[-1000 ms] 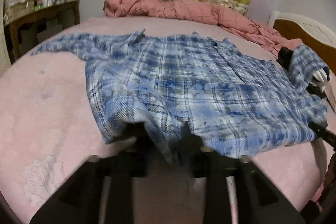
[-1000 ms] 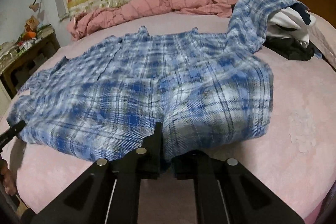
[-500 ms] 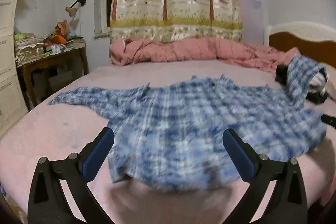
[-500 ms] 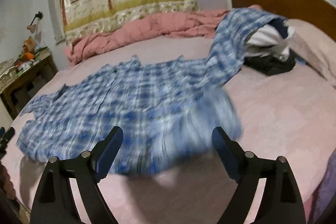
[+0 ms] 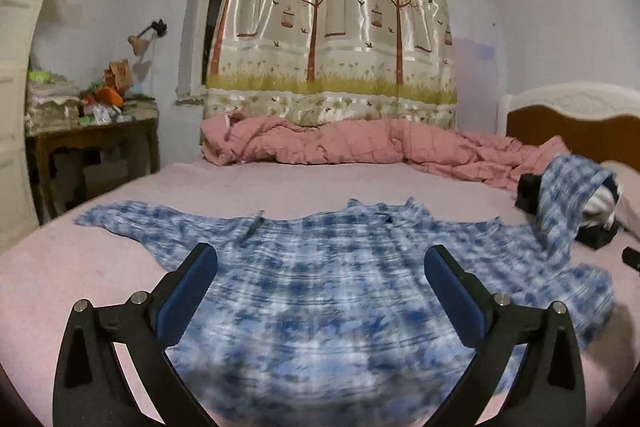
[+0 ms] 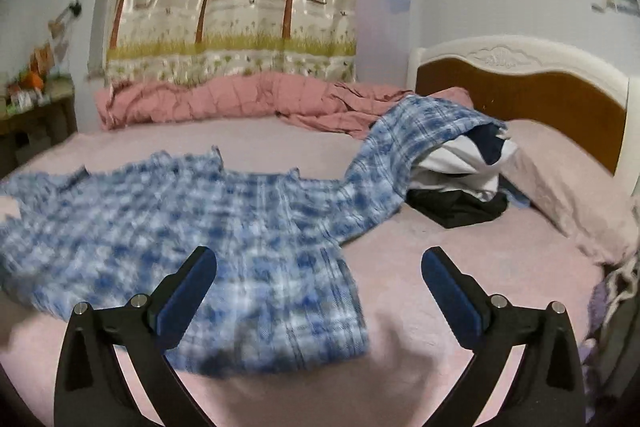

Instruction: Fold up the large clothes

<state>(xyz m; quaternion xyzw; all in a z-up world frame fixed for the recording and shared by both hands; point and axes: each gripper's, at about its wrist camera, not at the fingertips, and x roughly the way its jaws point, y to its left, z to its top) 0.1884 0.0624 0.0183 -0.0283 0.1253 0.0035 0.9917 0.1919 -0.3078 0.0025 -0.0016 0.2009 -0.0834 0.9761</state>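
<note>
Underneath, pink bed beside tree-print curtain.

One blue and white checked shirt lies on one big bed with a pink sheet; one rumpled pink quilt sits at the far side; one shiny curtain with brown trees hangs behind; one brown wooden side table stands nearby; one small heap of dark and white clothes rests under one sleeve; two black grippers, one in each view, each have two blue pads.
</note>
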